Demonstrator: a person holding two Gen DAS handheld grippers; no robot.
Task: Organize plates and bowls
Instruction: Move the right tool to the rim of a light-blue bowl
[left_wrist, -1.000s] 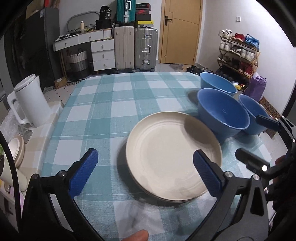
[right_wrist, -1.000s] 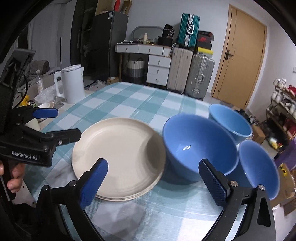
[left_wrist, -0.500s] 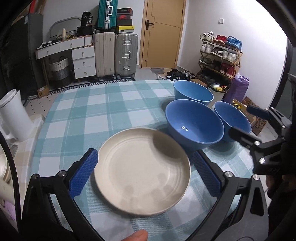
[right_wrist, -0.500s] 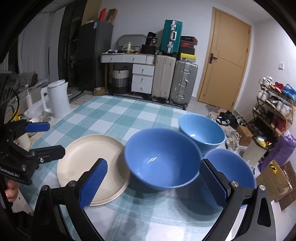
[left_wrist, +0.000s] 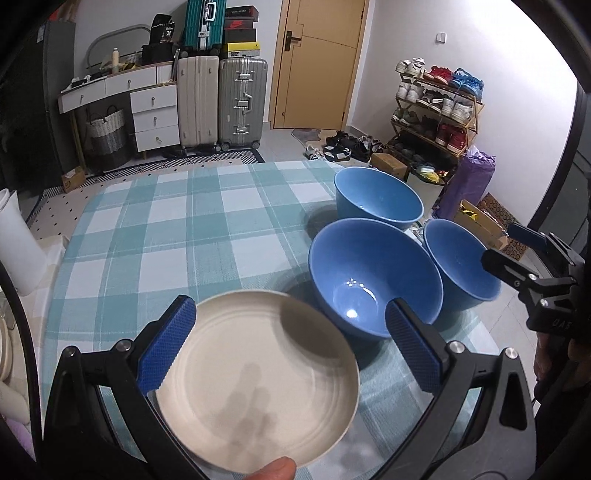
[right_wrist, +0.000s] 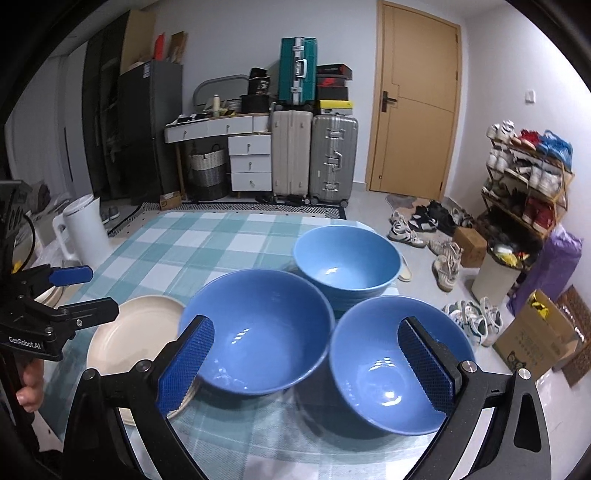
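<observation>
Blue bowls, three in number, are grouped on the checked bench just right of the cream plate stack (left_wrist: 258, 373): a middle bowl (right_wrist: 255, 328), a far bowl (right_wrist: 347, 260) and a near-right bowl (right_wrist: 388, 363). Both the left gripper (left_wrist: 288, 349) and right gripper (right_wrist: 306, 363) are held with jaws spread wide, nothing grasped. One bowl rim is best pinched squarely, then nested gently.

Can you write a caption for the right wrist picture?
Open right gripper faces three blue bowls and a cream plate on the checked tablecloth.
</observation>
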